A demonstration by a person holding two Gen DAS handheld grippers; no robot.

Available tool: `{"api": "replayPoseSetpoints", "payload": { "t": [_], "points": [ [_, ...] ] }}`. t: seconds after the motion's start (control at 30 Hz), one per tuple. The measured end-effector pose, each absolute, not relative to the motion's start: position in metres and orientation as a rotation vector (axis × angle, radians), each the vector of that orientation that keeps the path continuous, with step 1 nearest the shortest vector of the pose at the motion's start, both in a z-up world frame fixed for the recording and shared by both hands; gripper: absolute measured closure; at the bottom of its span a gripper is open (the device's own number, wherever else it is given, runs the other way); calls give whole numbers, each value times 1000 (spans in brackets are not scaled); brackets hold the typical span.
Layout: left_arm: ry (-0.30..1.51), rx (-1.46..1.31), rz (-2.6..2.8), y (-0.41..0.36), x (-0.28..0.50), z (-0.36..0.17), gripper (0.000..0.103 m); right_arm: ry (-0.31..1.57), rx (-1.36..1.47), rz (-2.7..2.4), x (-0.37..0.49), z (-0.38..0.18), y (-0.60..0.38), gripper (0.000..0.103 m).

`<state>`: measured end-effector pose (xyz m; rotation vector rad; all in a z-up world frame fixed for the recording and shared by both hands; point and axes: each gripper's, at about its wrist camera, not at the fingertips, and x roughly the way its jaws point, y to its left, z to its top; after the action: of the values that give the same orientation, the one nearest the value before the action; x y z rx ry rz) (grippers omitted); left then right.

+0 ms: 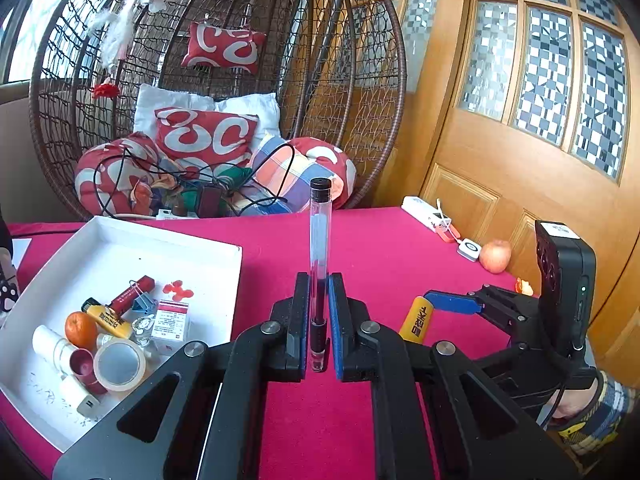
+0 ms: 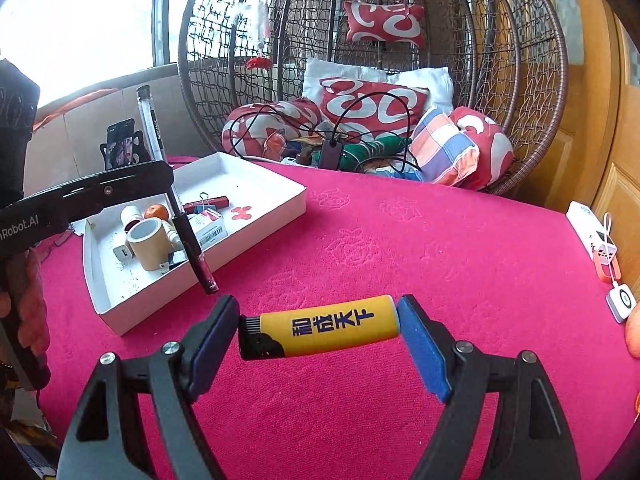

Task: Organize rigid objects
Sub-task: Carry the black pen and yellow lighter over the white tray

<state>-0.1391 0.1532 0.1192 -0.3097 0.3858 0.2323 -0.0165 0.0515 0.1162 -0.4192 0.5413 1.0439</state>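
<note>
My left gripper (image 1: 319, 312) is shut on a clear pen tube (image 1: 319, 248) with a black cap, held upright above the red tablecloth; it also shows in the right wrist view (image 2: 188, 236), tilted over the box edge. My right gripper (image 2: 318, 322) is shut on a yellow lighter (image 2: 328, 326) gripped end to end, just above the cloth; it shows in the left wrist view (image 1: 418, 320) too. A white box (image 1: 224, 252) at the left holds a tape roll (image 1: 119, 365), an orange (image 1: 80, 329), another yellow lighter (image 1: 108, 318), a red stick and other small items.
A white power strip (image 1: 426, 211), a small white square device (image 1: 469, 249) and an apple (image 1: 495, 255) lie at the table's right edge by the wooden door. A wicker egg chair (image 1: 344, 80) with cushions and cables stands behind the table. A phone on a stand (image 2: 120, 146) is at the far left.
</note>
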Motion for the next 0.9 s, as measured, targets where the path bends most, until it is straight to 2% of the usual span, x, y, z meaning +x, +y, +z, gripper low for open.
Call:
{"api": "replayPoseSetpoints", "payload": {
  "t": [0.63, 0.9],
  "points": [
    [291, -340, 413, 226, -178, 143, 95, 491, -385, 1145, -31, 146, 130, 22],
    [370, -439, 599, 295, -188, 114, 95, 510, -387, 1219, -46, 135, 199, 22]
  ]
}}
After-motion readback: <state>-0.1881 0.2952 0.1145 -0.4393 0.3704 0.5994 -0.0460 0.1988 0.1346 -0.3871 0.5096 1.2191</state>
